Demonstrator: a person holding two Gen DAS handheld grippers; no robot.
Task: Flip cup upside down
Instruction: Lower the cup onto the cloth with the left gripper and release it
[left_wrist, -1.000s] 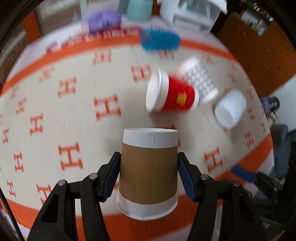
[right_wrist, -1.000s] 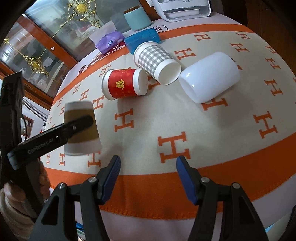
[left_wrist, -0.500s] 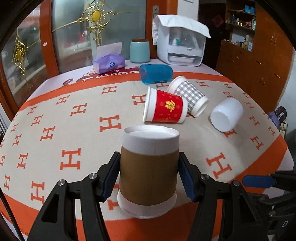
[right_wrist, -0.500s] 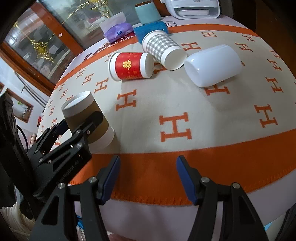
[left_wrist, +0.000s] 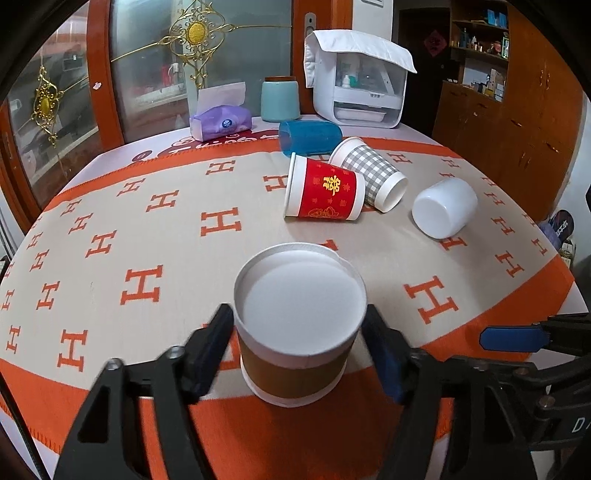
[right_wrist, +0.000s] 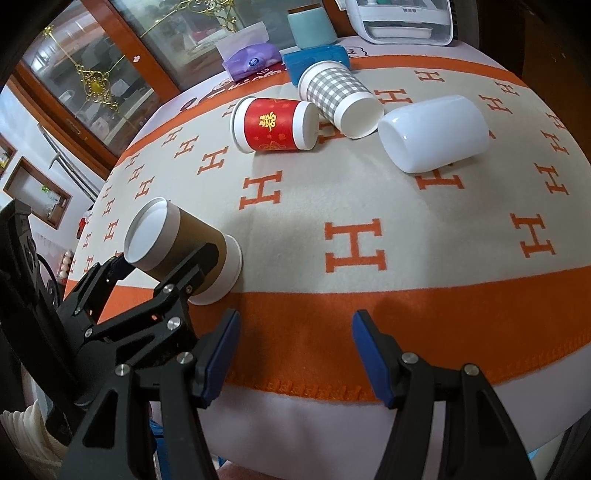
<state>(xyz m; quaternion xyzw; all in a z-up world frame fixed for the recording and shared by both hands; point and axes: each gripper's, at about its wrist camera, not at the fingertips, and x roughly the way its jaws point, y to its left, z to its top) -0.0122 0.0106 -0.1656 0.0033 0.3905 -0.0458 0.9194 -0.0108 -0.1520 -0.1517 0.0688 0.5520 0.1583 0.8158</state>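
A brown paper cup (left_wrist: 299, 325) with white bands stands upside down on the orange border of the tablecloth, its white base facing up. It also shows in the right wrist view (right_wrist: 181, 247). My left gripper (left_wrist: 299, 350) straddles it, with small gaps between the blue pads and the cup wall. My right gripper (right_wrist: 293, 358) is open and empty over the table's front edge, to the right of the cup.
A red cup (left_wrist: 323, 192), a grey checked cup (left_wrist: 369, 173), a white cup (left_wrist: 445, 208) and a blue cup (left_wrist: 310, 136) lie on their sides further back. A tissue pack (left_wrist: 219, 123), teal jar (left_wrist: 280, 99) and white appliance (left_wrist: 360, 92) stand at the far edge.
The brown cup has been lowered onto the cloth, mouth down. My left gripper's jaws have spread slightly off its sides. The right gripper has barely moved.
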